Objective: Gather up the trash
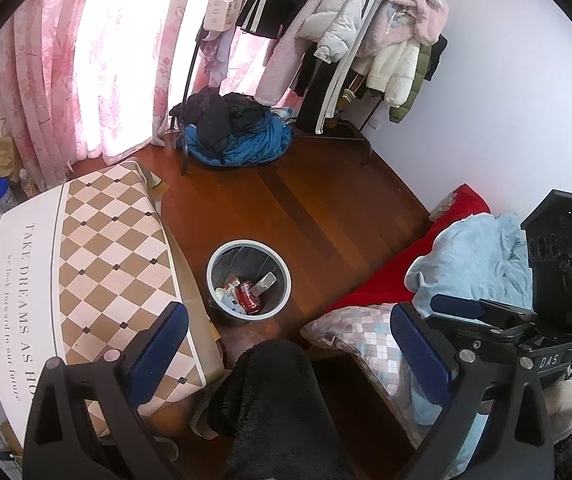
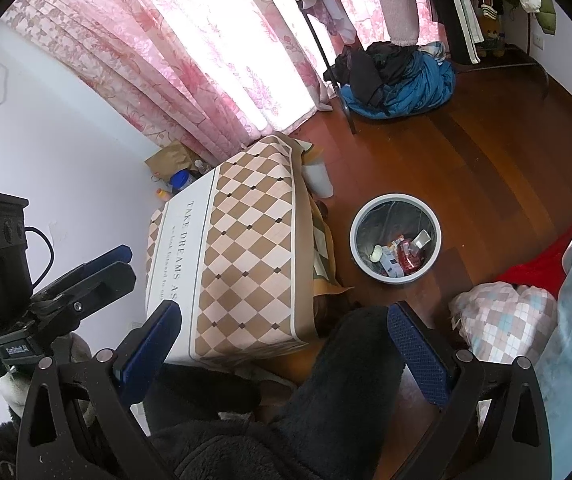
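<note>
A round grey trash bin [image 1: 281, 299] stands on the wooden floor between a low table and a bed. It also shows in the right wrist view [image 2: 434, 252]. Inside lie a red can [image 1: 247, 294], a white carton and other scraps [image 2: 390, 260]. My left gripper [image 1: 290, 344] is open and empty, held high above the floor near the bin. My right gripper [image 2: 281, 338] is open and empty, also held high. The right gripper's body shows at the right of the left wrist view [image 1: 526, 320].
A low table with a checked cloth [image 1: 85, 256] stands left of the bin. A bed with a red sheet [image 1: 406, 264], blue blanket and checked pillow lies right. A clothes rack [image 1: 346, 40] and a pile of clothes [image 1: 233, 132] stand by pink curtains. My dark-clad leg [image 1: 281, 408] is below.
</note>
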`<state>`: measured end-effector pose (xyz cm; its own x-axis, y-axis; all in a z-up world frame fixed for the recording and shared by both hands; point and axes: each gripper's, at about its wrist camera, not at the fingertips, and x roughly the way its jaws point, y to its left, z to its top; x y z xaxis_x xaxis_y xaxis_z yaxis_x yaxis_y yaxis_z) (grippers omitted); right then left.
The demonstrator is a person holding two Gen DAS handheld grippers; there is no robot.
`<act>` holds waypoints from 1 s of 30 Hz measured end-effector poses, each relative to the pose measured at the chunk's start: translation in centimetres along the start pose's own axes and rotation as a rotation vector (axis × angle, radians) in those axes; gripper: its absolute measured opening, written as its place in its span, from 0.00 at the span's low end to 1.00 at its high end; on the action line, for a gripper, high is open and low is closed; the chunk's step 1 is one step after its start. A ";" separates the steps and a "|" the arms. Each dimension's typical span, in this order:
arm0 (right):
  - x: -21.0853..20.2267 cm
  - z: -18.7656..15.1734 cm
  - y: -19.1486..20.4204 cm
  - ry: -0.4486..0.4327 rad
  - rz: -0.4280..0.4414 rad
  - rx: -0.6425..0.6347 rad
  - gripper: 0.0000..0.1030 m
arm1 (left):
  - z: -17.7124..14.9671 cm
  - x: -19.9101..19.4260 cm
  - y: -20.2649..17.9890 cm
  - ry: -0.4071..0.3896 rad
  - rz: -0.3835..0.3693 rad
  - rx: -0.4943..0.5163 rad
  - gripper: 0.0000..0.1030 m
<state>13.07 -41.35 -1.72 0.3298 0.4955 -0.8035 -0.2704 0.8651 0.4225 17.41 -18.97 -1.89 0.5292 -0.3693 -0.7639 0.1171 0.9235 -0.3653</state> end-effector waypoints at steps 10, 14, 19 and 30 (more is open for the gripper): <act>-0.1 -0.3 -0.2 -0.005 -0.004 -0.005 1.00 | -0.2 -0.2 -0.1 0.013 -0.026 0.006 1.00; -0.1 -0.3 -0.2 -0.004 -0.004 -0.004 1.00 | -0.3 -0.2 0.3 0.016 -0.035 0.003 1.00; -0.1 -0.3 -0.2 -0.006 -0.005 -0.005 1.00 | -0.4 -0.2 0.4 0.013 -0.035 0.002 1.00; -0.1 -0.2 -0.1 -0.006 -0.006 -0.004 1.00 | -0.5 -0.4 0.5 0.014 -0.038 0.004 1.00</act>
<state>12.85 -41.44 -1.79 0.3370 0.4912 -0.8032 -0.2725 0.8675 0.4162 16.83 -18.37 -2.03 0.5123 -0.4053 -0.7572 0.1398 0.9092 -0.3922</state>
